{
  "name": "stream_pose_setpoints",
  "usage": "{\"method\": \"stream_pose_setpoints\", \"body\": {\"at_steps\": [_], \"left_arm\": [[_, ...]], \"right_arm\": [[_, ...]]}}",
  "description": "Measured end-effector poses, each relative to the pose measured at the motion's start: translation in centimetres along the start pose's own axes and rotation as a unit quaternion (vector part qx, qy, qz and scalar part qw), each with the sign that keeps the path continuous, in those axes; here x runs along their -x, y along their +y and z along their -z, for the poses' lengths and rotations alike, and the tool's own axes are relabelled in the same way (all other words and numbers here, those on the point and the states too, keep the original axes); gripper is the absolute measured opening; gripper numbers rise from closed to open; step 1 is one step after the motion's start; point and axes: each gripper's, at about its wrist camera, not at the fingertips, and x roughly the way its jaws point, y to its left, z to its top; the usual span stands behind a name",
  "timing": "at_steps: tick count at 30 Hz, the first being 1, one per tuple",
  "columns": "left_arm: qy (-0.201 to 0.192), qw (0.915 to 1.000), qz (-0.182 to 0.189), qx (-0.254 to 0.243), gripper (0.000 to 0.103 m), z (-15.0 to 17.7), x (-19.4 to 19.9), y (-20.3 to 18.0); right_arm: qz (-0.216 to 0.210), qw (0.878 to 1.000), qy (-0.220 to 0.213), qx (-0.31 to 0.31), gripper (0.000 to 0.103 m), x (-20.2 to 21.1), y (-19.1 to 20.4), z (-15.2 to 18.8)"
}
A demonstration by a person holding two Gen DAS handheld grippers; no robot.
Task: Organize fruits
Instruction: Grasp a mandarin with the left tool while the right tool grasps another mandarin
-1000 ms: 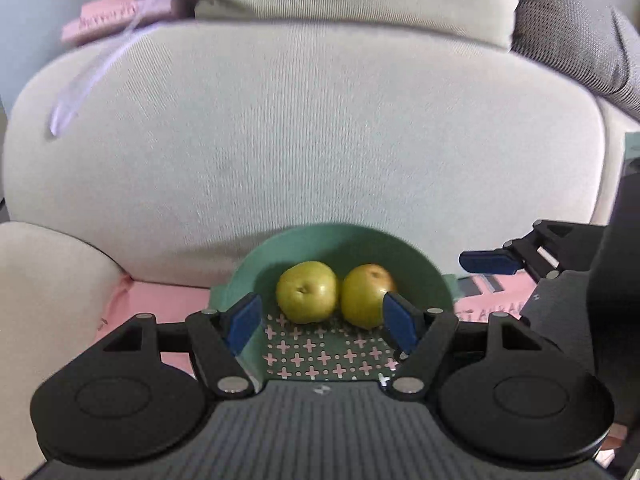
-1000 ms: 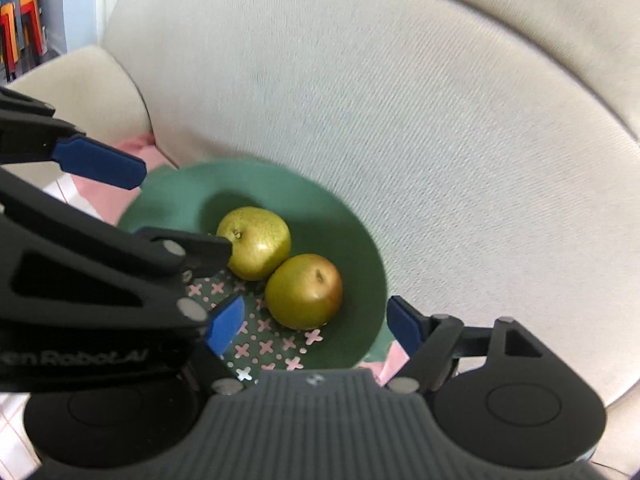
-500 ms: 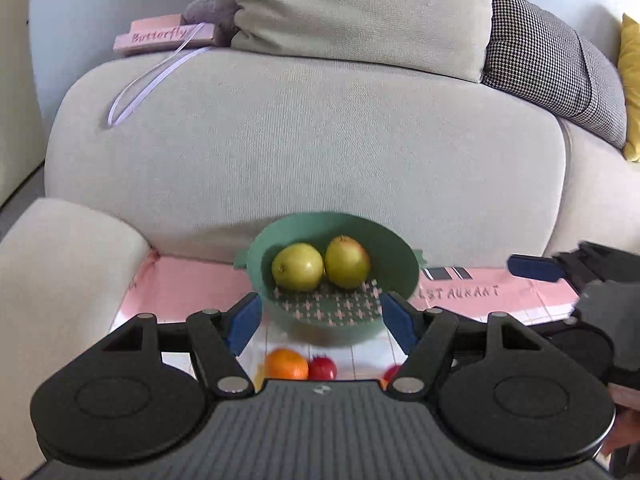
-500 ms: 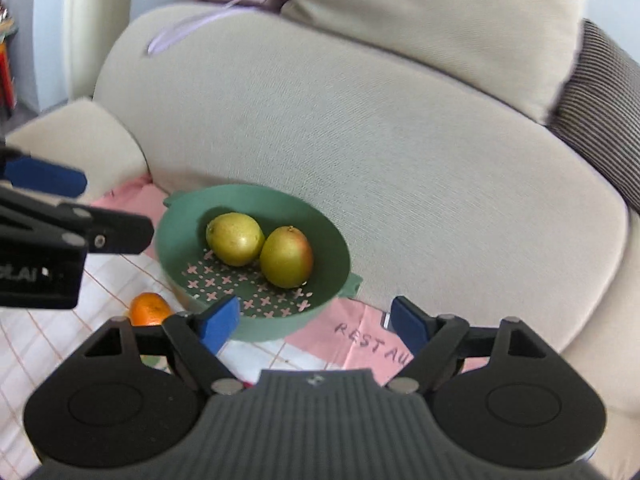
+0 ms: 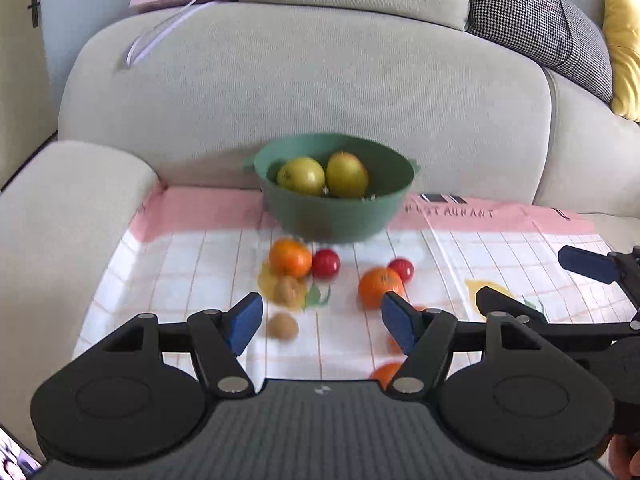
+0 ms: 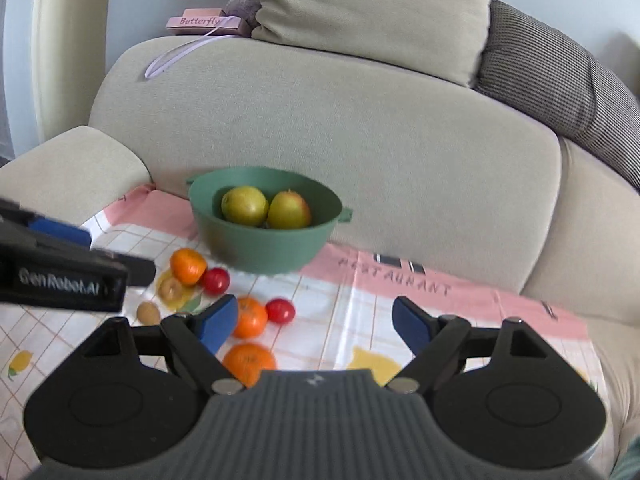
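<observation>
A home living room: beige sofa (image 6: 360,128) with cushions (image 6: 372,12).

Both tools are built alike. The left gripper (image 5: 322,320) has a matte black frame: two round housings with shallow discs at its seven and five o'clock corners, angular link arms running inward, and silver screw heads at the pivots. Its fingers (image 5: 243,322) wear deep blue pads. A dark grey ribbed plate with a tiny pale emblem fills the six o'clock edge. The right gripper (image 6: 316,324) matches it (same blue pads, same silver screws, same ribbed grey plate). At nine o'clock in the right wrist view, the left tool's black side bears white lettering, somewhat blurred, that seems to read "GenRobot.AI".
</observation>
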Motion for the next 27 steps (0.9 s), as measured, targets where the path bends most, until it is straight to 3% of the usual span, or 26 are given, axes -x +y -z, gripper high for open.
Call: {"method": "stream_pose_setpoints", "body": {"at_steps": [6,12,16,20,23,27], "left_arm": [[-0.001,1.0,0.004,-0.003,0.078,2.8,0.5,0.5],[-0.01,0.9998,-0.002,-0.02,0.078,4.6,0.0,1.1],[-0.002,0.9995,0.027,-0.017,0.078,5.6,-0.9,1.8],[0.01,0.9994,0.024,-0.025,0.071,6.1,-1.9,1.7],[0.009,0.9987,0.044,-0.023,0.069,6.3,-2.1,1.7],[0.014,0.9974,0.057,-0.043,0.069,6.8,-2.6,0.9]], "right_arm": [[-0.008,1.0,0.009,-0.022,0.081,0.7,0.4,2.9],[-0.02,1.0,-0.009,-0.015,0.074,0.4,1.1,5.3],[-0.037,0.999,-0.007,0.001,0.069,0.0,2.2,6.3],[-0.042,0.999,0.0,0.019,0.065,-0.8,3.2,6.9],[-0.047,0.999,0.011,0.016,0.057,-1.5,3.4,7.1],[-0.044,0.999,0.02,-0.003,0.053,-2.7,2.5,6.8]]}}
